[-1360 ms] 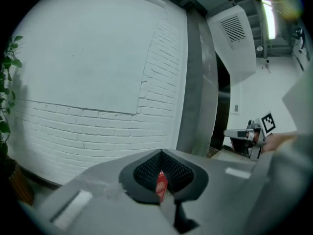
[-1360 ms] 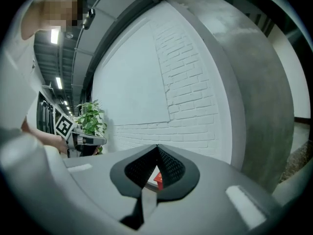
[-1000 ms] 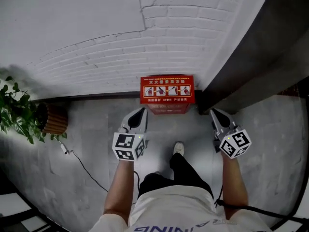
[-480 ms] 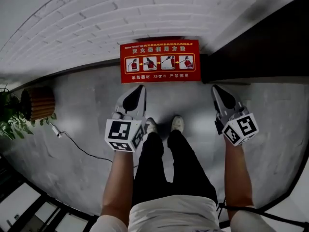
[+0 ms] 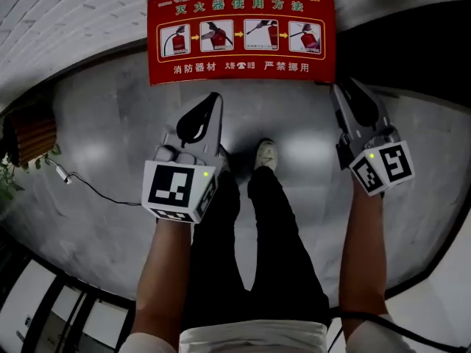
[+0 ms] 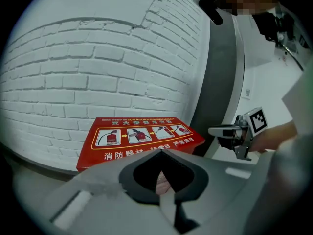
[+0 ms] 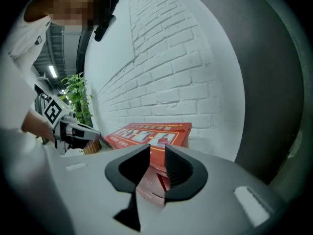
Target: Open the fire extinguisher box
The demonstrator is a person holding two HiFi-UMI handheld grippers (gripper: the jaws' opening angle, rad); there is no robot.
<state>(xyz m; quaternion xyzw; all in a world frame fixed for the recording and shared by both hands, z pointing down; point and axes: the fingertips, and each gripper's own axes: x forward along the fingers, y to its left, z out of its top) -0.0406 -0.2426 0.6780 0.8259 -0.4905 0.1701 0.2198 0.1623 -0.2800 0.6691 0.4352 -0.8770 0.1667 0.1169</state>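
Observation:
The red fire extinguisher box (image 5: 241, 39) stands on the floor against the white brick wall, its lid printed with instruction pictures. In the head view my left gripper (image 5: 214, 98) hovers short of the box's front edge, shut and empty. My right gripper (image 5: 346, 87) sits just off the box's right front corner. In the right gripper view its jaws (image 7: 157, 152) are opening, with a gap and nothing between them, and the box (image 7: 146, 133) lies beyond them. The left gripper view shows the lid (image 6: 137, 138) past the shut tips (image 6: 162, 152).
A wicker pot (image 5: 29, 134) with a green plant stands at the left, and a thin cable (image 5: 96, 190) runs across the grey floor. A dark pillar (image 5: 412, 43) rises right of the box. The person's legs and a white shoe (image 5: 266, 153) are between the grippers.
The person has stepped toward the wall, so the box is much nearer and larger. Both grippers have come close to its front edge.

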